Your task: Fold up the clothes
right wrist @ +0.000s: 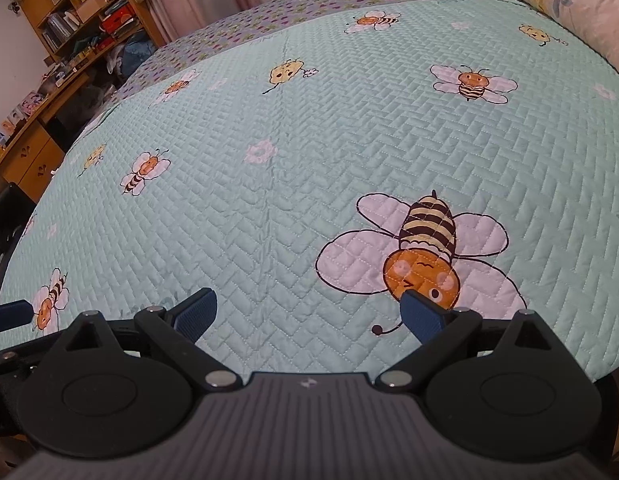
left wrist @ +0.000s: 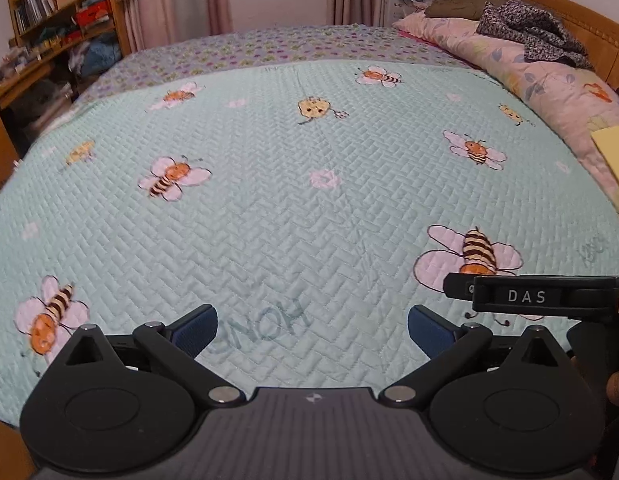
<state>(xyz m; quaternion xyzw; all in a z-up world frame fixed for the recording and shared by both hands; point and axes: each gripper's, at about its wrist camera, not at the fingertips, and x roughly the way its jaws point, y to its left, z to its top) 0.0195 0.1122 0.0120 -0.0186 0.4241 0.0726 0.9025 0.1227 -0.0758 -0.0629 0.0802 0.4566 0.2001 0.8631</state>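
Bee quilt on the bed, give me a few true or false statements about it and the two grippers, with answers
1. Both the left gripper and the right gripper are open and hold nothing. True.
2. A shirt lies spread flat on the mint bee quilt. False: no garment lies on the quilt in either view.
3. Dark clothes are piled on the floral bedding by the wooden headboard. True.
4. The quilt covers the whole bed. False: a purple patterned sheet shows beyond its far edge.
5. The wooden bookshelf stands behind the headboard. False: it stands along the opposite side of the bed.
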